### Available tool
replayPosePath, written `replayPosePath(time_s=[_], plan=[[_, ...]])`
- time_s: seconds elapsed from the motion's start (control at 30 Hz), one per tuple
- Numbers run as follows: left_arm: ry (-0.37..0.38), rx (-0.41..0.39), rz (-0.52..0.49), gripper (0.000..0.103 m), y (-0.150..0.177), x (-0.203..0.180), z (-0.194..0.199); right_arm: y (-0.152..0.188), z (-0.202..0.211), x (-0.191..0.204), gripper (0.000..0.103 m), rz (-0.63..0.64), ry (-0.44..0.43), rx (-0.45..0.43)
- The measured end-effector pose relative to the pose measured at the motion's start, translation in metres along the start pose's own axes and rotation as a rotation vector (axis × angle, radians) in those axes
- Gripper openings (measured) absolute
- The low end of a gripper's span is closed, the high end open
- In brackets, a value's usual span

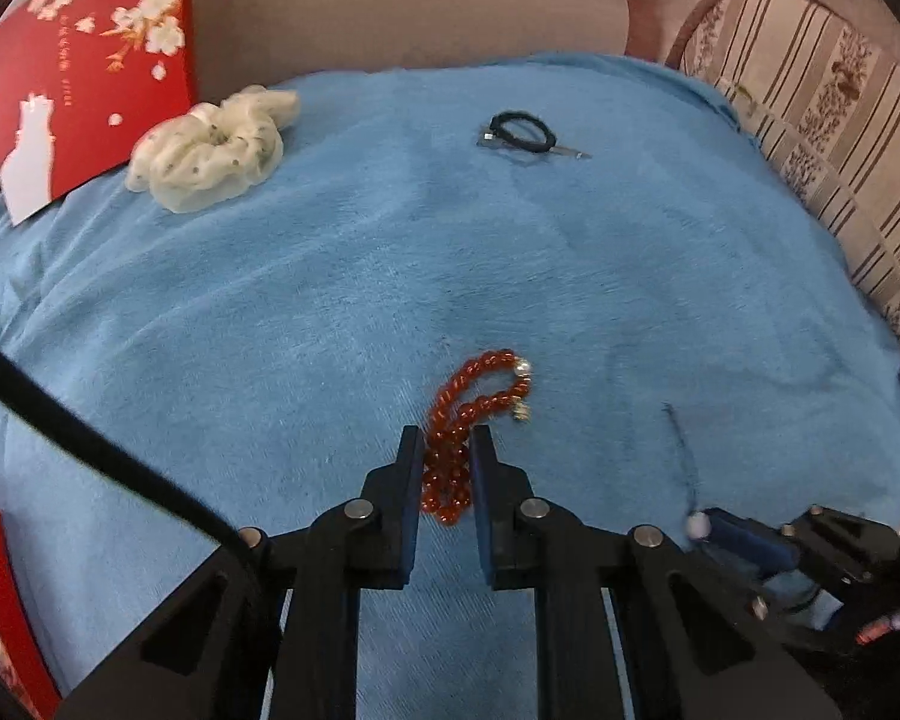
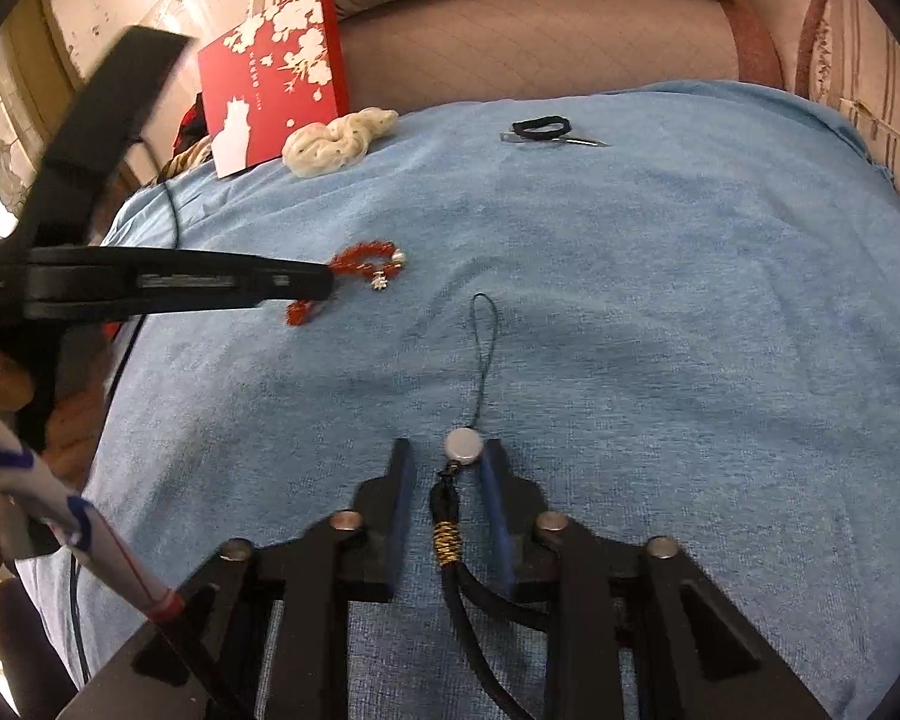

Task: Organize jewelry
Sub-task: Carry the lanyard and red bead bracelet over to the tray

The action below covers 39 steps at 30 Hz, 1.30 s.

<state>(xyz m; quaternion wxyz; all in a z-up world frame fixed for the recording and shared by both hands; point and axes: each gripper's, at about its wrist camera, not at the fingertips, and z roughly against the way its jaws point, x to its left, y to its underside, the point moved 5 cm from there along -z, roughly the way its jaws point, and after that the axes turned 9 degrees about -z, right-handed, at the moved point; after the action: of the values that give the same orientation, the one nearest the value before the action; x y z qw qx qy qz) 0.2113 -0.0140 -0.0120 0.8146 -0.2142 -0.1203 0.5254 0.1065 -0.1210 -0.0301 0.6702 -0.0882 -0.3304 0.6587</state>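
A red bead bracelet (image 1: 474,408) with a small silver charm lies on the blue blanket (image 1: 330,300). My left gripper (image 1: 447,438) is open, its fingers on either side of the bracelet's near end; it shows from the side in the right wrist view (image 2: 324,285) over the bracelet (image 2: 366,264). A black cord charm with a round silver disc (image 2: 464,444) and gold-wrapped knot (image 2: 447,534) lies between the fingers of my open right gripper (image 2: 447,456). Its thin loop (image 2: 486,324) stretches ahead.
A cream scrunchie (image 1: 210,150) lies at the back left beside a red flowered box (image 1: 84,60). A black hair tie on a metal clip (image 1: 525,135) lies at the back. Striped cushions (image 1: 840,138) border the right. A black cable (image 1: 90,432) crosses the left.
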Motion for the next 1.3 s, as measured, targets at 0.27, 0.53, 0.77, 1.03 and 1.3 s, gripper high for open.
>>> replayPosePath(time_s=[0.27, 0.53, 0.77, 1.03, 1.3], plan=[[0.0, -0.092, 0.049, 0.007, 0.031, 0.004, 0.089, 0.003, 0.007, -0.007, 0.012, -0.083, -0.04, 0.012], [-0.041, -0.157, 0.166, 0.007, 0.084, 0.043, 0.174, -0.003, 0.045, 0.022, 0.012, -0.085, -0.092, -0.008], [-0.126, -0.189, 0.283, 0.007, 0.132, 0.094, 0.23, -0.007, 0.08, 0.083, 0.012, 0.023, -0.154, -0.033], [-0.217, -0.202, 0.431, 0.007, 0.199, 0.158, 0.282, -0.009, 0.091, 0.157, 0.012, 0.112, -0.255, -0.007], [-0.266, -0.214, 0.559, 0.007, 0.247, 0.208, 0.298, -0.013, 0.098, 0.214, 0.012, 0.192, -0.292, -0.01]])
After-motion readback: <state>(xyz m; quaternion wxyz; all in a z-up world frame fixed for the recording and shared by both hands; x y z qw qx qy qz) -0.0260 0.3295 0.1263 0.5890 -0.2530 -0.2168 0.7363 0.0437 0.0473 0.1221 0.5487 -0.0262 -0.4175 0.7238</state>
